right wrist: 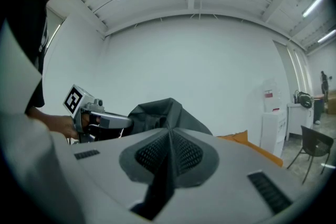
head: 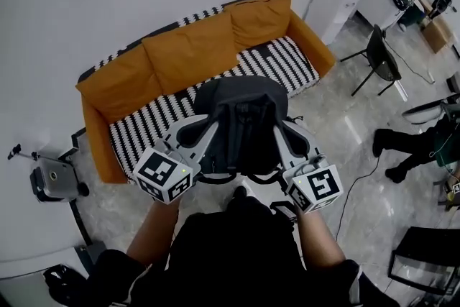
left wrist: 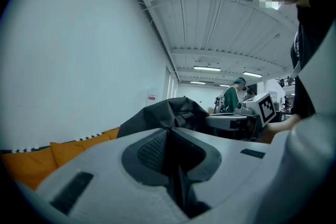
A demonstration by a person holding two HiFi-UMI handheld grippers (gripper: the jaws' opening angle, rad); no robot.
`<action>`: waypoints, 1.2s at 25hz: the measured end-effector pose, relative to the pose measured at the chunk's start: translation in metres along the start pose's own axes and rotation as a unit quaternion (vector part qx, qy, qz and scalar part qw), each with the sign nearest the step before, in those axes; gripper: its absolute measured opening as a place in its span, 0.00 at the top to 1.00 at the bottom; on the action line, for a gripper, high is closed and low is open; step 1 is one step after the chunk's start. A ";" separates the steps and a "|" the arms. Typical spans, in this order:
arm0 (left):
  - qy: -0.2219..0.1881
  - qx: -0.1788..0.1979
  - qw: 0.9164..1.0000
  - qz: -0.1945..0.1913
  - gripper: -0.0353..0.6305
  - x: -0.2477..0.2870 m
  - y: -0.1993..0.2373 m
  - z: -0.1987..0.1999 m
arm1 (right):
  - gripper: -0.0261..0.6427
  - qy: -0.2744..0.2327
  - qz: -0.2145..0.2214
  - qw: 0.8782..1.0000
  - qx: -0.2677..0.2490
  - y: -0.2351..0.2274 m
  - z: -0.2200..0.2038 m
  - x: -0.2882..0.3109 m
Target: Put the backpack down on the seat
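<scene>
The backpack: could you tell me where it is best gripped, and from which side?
At its side edges, left gripper from the left, right gripper from the right: the soft fabric pinches flat, and the backpack hangs evenly between them.

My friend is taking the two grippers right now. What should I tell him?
Left gripper: shut on the backpack.
Right gripper: shut on it too.
Backpack: held up between both, near the front of the striped seat of the sofa.
Done: backpack lifted, at the sofa.
Left: lower it onto the seat, then open both jaws.
</scene>
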State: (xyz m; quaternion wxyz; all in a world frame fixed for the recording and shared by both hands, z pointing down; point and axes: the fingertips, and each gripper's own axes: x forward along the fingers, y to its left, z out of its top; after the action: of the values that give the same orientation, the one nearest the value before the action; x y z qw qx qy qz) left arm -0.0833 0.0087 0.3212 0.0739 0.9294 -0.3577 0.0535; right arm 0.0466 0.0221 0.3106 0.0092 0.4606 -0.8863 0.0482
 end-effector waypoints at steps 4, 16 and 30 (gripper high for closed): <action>-0.001 -0.002 1.000 0.014 0.89 0.023 0.008 0.005 | 0.90 0.003 0.013 1.000 -0.010 -0.025 0.002 0.013; -0.002 -0.006 0.999 0.034 0.89 0.073 0.037 0.013 | 0.90 0.002 0.030 0.999 -0.016 -0.076 0.005 0.053; 0.007 -0.006 0.999 0.035 0.89 0.118 0.065 0.011 | 0.90 0.012 0.029 0.999 -0.007 -0.116 -0.003 0.085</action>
State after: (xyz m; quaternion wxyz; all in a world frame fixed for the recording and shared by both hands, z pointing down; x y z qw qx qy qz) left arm -0.0394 -0.1178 0.3347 0.0798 0.9156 -0.3895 0.0606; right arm 0.0927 -0.1134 0.3279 0.0214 0.4337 -0.8996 0.0472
